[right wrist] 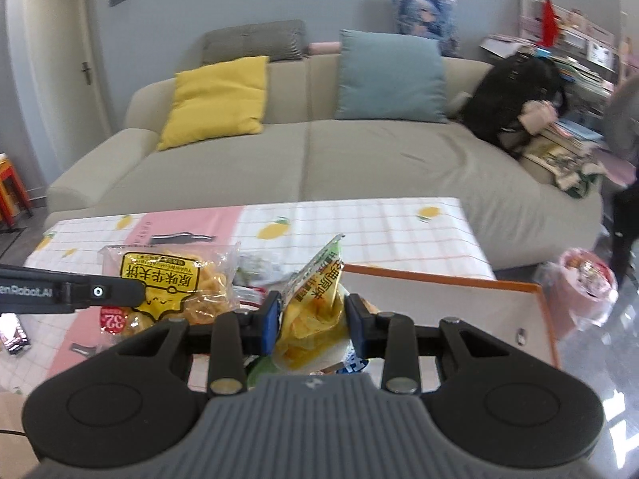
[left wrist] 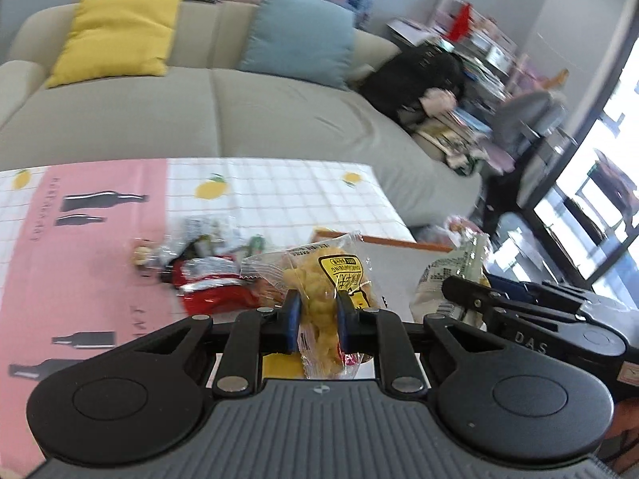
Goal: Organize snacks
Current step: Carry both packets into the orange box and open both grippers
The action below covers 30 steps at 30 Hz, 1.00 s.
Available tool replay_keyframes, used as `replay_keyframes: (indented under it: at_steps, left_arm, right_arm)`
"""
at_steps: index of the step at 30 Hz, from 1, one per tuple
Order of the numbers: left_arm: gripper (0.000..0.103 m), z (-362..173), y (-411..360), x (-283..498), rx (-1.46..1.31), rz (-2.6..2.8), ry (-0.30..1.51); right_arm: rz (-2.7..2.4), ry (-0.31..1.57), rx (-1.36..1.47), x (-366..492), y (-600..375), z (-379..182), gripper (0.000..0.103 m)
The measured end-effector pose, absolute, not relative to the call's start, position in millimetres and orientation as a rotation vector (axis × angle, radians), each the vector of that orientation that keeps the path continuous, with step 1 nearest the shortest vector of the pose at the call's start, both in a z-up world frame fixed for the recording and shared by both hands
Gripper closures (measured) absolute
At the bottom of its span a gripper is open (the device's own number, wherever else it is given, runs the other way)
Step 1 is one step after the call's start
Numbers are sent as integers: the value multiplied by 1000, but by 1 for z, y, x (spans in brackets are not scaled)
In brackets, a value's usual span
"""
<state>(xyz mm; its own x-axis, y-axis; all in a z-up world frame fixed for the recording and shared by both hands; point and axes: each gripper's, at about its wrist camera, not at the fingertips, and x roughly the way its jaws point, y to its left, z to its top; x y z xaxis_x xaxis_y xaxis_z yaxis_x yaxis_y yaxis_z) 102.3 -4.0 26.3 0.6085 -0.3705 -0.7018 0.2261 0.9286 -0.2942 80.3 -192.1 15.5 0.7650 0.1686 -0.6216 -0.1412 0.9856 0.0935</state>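
above the tablecloth (right wrist: 359,223), clear yellow-label snack pack (left wrist: 327,287) (crinkled), green-topped chip bag (right wrist: 315,303), both clamped

Table with pink/white lemon-print tablecloth (left wrist: 279,191). On it: loose pile of snack wrappers (left wrist: 203,267), white orange-rimmed tray (right wrist: 459,299) at right edge.

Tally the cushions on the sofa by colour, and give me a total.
Yellow cushion: 1
Light blue cushion: 1
Grey striped cushion: 1
Blue printed cushion: 1
Total: 4, all seen on or along the back of the sofa in the right wrist view.
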Motion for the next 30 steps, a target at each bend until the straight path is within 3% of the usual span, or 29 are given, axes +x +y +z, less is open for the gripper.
replay_keyframes:
  at_steps: [14,30]
  left_arm:
    - [84,-27,-107,131,165,-522,995]
    - [83,-82,-153,153,480,-585,1192]
  right_arm:
    - [18,829,51,112,-252,-42,70]
    - [91,1034,141,140,-261,-101,70]
